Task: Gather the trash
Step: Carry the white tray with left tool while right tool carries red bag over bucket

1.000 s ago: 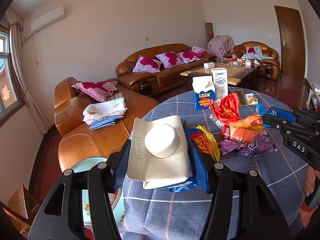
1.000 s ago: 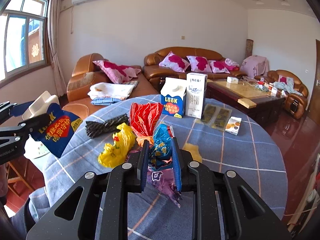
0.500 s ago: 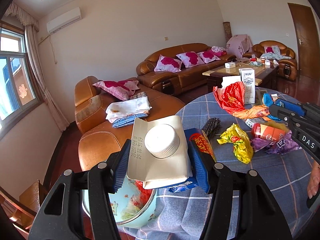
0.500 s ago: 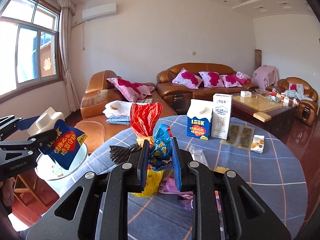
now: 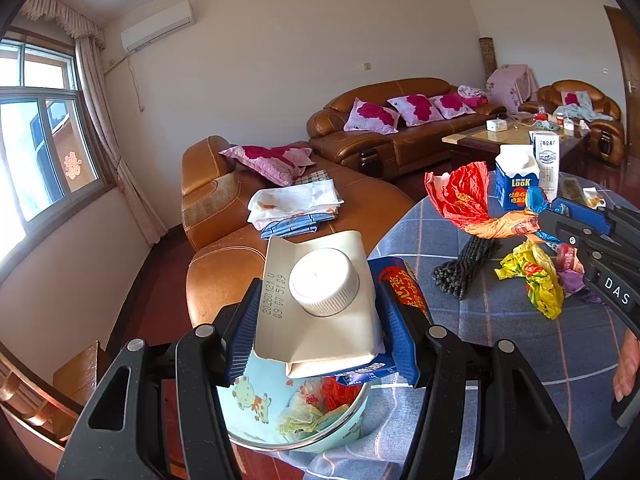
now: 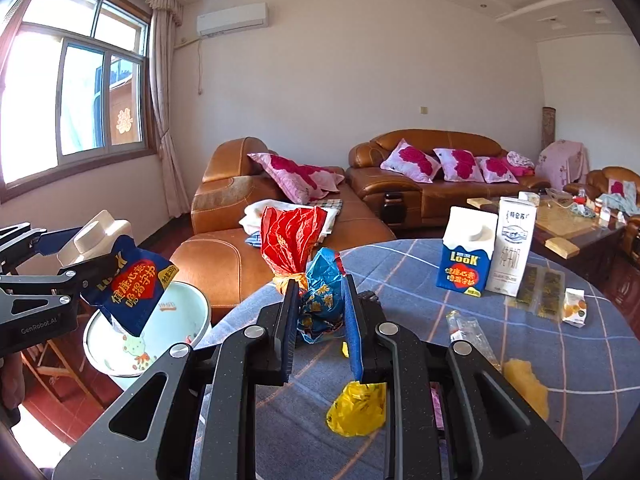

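Note:
My left gripper (image 5: 320,308) is shut on a blue and white Look milk carton (image 5: 316,300) with a white cap, held above a light blue bin (image 5: 248,404) beside the table. The carton (image 6: 128,276) and bin (image 6: 180,312) also show in the right wrist view. My right gripper (image 6: 320,320) is shut on a bundle of red, orange and blue wrappers (image 6: 312,268), lifted above the table; the bundle also shows in the left wrist view (image 5: 468,204). A yellow wrapper (image 5: 536,280), a purple wrapper (image 5: 572,280) and a dark knitted piece (image 5: 464,264) lie on the blue checked tablecloth (image 5: 520,344).
A second Look carton (image 6: 464,256) and a tall white milk box (image 6: 512,256) stand at the table's far side, with flat packets (image 6: 540,288) and a small box (image 6: 574,306). Brown leather sofas (image 5: 280,224) stand beyond the table edge. The bin holds crumpled trash (image 5: 316,404).
Both grippers have swung left toward the bin with their loads. The carton now hangs over the bin, and the wrapper bundle has risen off the table.

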The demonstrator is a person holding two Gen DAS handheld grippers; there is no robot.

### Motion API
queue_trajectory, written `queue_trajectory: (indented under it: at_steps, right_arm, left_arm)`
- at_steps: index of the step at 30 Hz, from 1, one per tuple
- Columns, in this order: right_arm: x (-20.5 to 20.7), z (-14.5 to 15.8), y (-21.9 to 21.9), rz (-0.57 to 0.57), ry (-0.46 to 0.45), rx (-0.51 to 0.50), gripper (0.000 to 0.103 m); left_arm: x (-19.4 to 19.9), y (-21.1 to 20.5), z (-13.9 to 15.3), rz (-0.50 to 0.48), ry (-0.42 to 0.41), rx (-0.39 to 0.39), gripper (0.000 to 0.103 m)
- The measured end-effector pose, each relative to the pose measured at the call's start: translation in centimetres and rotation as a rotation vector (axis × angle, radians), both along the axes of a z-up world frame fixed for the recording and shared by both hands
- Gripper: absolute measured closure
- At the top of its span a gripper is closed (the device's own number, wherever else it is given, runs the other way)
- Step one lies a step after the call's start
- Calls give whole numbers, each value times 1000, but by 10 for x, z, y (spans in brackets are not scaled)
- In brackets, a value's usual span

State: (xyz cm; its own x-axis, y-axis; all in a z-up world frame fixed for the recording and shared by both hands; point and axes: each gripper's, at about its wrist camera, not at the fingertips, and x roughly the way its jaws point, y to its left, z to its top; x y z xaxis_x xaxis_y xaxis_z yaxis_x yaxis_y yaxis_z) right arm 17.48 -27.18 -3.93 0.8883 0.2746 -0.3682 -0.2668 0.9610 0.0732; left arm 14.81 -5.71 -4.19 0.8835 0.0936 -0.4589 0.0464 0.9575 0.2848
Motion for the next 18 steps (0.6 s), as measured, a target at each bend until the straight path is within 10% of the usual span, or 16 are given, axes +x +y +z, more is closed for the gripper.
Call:
queue_trajectory:
  at_steps: [18]
  right_arm:
    - [26,-5,63,142,-18,-52,81]
  left_arm:
    - [4,46,-7,111,17,30,46]
